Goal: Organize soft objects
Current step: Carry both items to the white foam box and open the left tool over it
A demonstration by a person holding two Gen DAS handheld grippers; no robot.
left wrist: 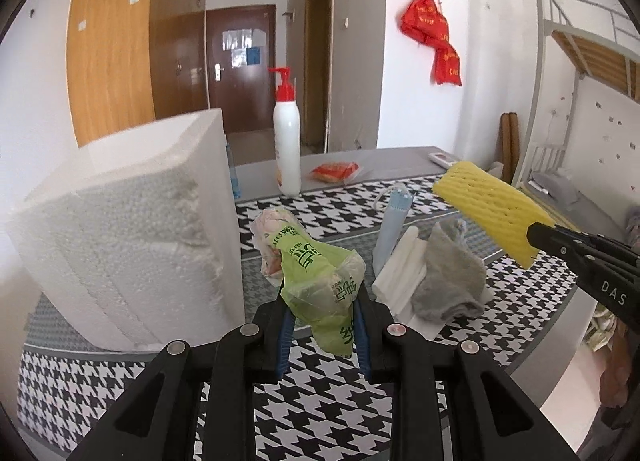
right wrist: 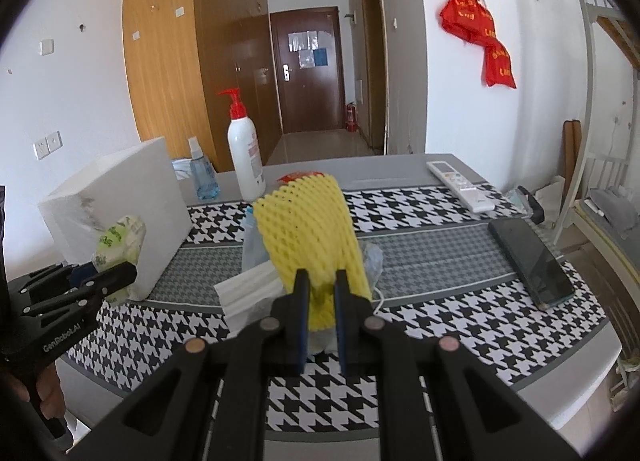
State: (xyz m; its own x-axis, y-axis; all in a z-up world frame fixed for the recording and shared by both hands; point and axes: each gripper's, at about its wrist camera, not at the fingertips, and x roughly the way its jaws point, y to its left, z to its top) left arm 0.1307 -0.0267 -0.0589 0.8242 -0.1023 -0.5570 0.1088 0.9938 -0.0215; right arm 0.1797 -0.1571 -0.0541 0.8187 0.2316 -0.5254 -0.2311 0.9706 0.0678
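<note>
Fingertips of the left gripper (left wrist: 322, 301) are buried in a crumpled green plastic bag (left wrist: 316, 273), so where the pads meet the film is hard to make out; the jaws are clamped on it and the bag hangs clear of the table, its printed lettering creased beyond reading. A hand (right wrist: 48, 393) on that gripper's handle shows only at the edge of the right wrist view, mostly cut off.

The right gripper (right wrist: 322, 281) is pinched tight on one end of a yellow foam fruit net (right wrist: 310, 229), which sticks out stiffly ahead of the fingers, above the tabletop. Both tools tilt downward toward the table.

Below them, on a houndstooth tablecloth (left wrist: 320, 401), lie a folded white face mask (left wrist: 400, 265), a grey fuzzy cloth (left wrist: 448, 277) and a pale blue mask (left wrist: 394, 229), overlapping in a loose heap. A rough-beaded white polystyrene block (left wrist: 132, 237) stands just beside the bag. Farther back are a white pump bottle (left wrist: 287, 141) with a red top, a small blue spray bottle (right wrist: 202, 173), a remote control (right wrist: 460, 181) and a dark phone (right wrist: 532, 261).
</note>
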